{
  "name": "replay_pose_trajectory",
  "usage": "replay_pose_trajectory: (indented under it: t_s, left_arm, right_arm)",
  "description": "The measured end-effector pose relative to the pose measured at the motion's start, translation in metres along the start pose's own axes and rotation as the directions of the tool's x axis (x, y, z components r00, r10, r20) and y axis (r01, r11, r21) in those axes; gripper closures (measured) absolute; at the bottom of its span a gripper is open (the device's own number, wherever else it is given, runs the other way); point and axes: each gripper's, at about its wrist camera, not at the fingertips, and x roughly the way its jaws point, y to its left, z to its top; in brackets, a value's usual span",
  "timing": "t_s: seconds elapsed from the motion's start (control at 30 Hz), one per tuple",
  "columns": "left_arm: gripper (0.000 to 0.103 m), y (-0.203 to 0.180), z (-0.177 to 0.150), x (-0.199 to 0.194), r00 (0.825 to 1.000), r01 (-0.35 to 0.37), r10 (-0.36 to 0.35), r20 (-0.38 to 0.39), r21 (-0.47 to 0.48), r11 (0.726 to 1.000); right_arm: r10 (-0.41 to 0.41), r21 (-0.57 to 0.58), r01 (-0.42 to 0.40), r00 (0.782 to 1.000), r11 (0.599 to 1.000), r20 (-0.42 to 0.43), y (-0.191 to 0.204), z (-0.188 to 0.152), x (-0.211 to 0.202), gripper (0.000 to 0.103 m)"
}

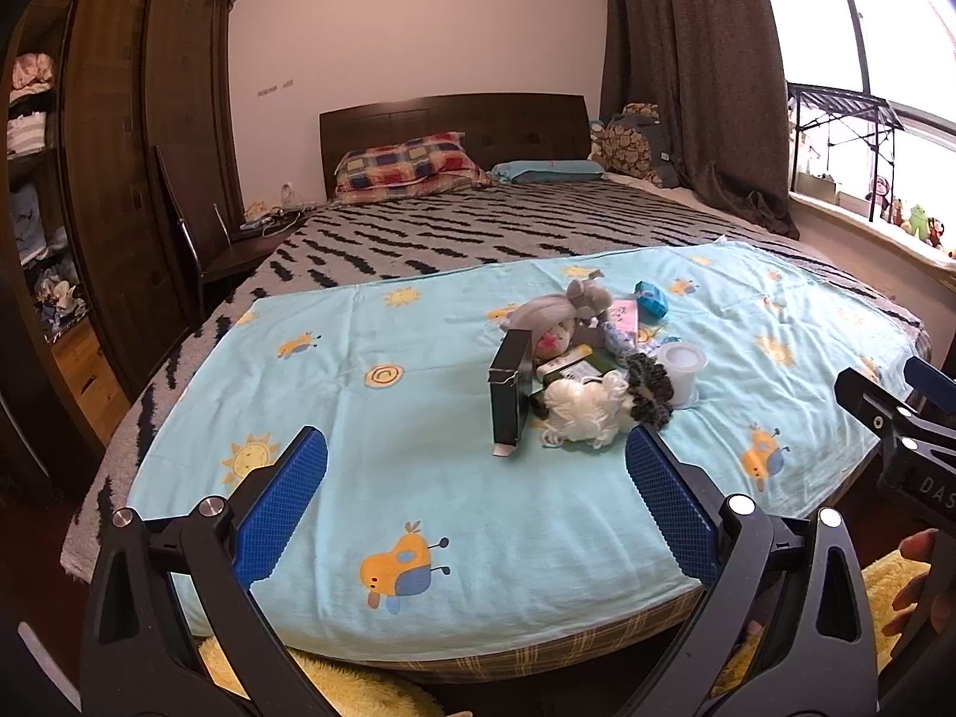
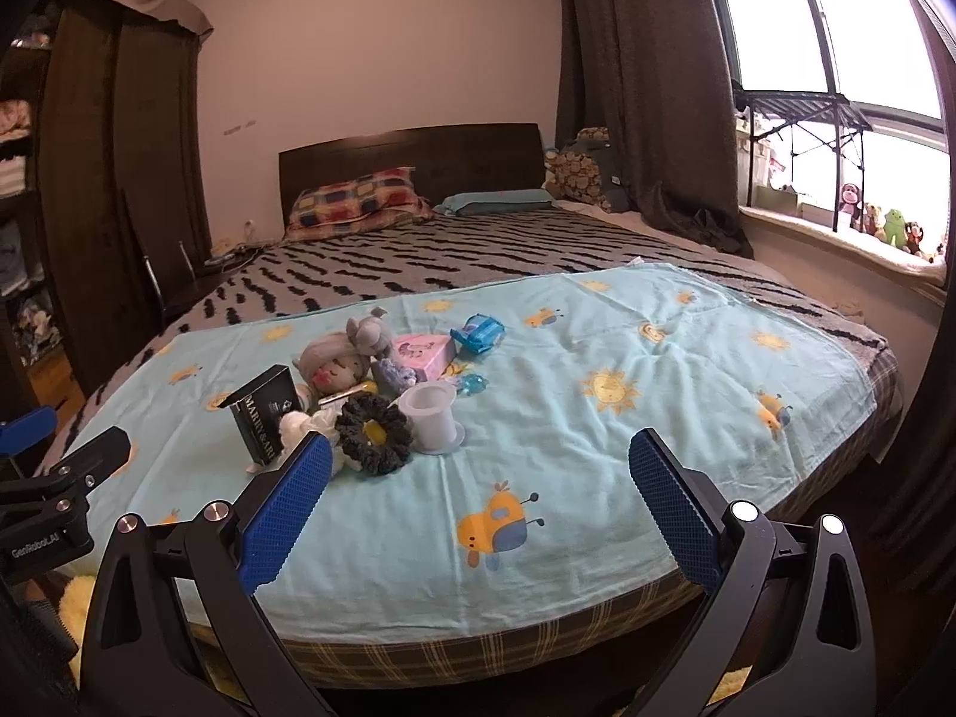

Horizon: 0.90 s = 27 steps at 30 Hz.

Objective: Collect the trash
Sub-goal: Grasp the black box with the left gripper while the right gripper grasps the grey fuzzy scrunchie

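Note:
A heap of small items lies on a light blue sheet at the foot of the bed. In it are an upright black box, a white tissue wad, a dark scrunchie, a white plastic cup, a grey plush doll, a pink box and a blue wrapper. My left gripper is open, short of the heap, nothing between its fingers. My right gripper is open too, to the right of the black box, the scrunchie and the cup.
The striped bedspread and pillows lie beyond. A dark wardrobe and a chair stand at the left. Curtain and a windowsill with plush toys are at the right. A yellow fluffy rug lies below the bed edge.

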Motion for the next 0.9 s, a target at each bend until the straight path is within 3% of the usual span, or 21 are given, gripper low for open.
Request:
replay_pose_trajectory:
  t_s: [0.07,0.27,0.47,0.63,0.8,0.9]
  left_arm:
    - [0.008,0.005,-0.003,0.009,1.000,-0.005,0.005,-0.012,-0.011,1.000]
    - [0.008,0.008,-0.013,0.030,0.999,0.011,-0.010,-0.031,0.017,1.000]
    - [0.008,0.003,-0.023,0.051,0.999,-0.001,0.005,-0.045,0.088,0.996]
    - [0.008,0.008,-0.024,0.068,0.997,0.043,-0.039,-0.073,0.049,0.998]
    - [0.015,0.005,-0.024,0.088,0.994,0.021,-0.013,-0.108,0.074,0.997]
    - [0.024,0.003,-0.025,0.100,0.989,0.043,-0.032,-0.146,0.072,0.996]
  right_arm:
    - [0.031,0.000,-0.031,0.999,1.000,-0.037,0.000,-0.002,0.010,0.003]
    - [-0.014,-0.089,0.006,0.996,0.996,-0.086,0.009,-0.016,0.037,0.003]
    - [0.043,-0.057,-0.050,0.992,0.997,-0.116,0.013,-0.019,0.061,0.003]
    - [0.150,-0.003,-0.152,0.977,0.988,-0.151,0.016,-0.020,0.083,0.004]
    - [0.166,-0.007,-0.170,0.970,0.985,-0.175,0.027,-0.020,0.106,0.022]
    - [0.252,0.009,-0.256,0.947,0.967,-0.197,0.032,-0.020,0.118,0.037]
